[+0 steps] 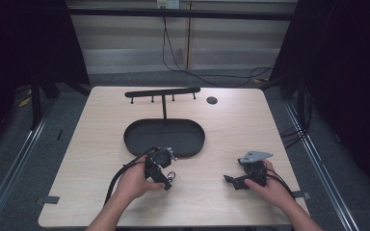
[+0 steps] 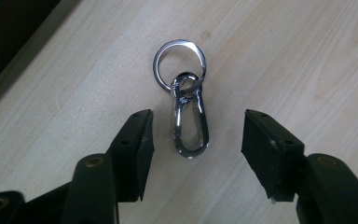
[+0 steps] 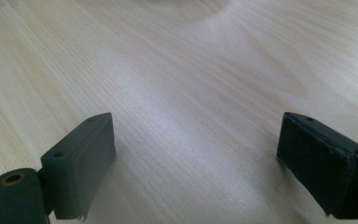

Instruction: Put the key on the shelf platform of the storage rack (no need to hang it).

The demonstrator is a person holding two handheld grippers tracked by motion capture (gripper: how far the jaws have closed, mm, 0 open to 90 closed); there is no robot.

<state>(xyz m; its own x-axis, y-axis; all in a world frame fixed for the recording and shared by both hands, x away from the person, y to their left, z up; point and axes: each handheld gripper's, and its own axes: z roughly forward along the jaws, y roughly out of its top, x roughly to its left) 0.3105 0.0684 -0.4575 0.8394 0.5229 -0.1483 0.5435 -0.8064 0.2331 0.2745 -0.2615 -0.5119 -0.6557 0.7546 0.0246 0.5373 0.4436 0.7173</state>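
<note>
Item: metal key ring with snap hook (image 2: 186,109), lying flat on the wooden table (image 1: 212,125), near of the black oval tray (image 1: 139,139) and left of centre. The ring end is pointing away from the left gripper (image 2: 196,140), whose jaws are standing spread either side of the hook, touching neither side of it.

Item: right gripper (image 3: 196,158), resting low over bare wood at the near right, well apart from the key ring, jaws standing wide with nothing between them.

Item: black hook rack (image 1: 163,92), rising from the tray's far edge. A small dark disc (image 1: 212,100) is sitting to its right.
</note>
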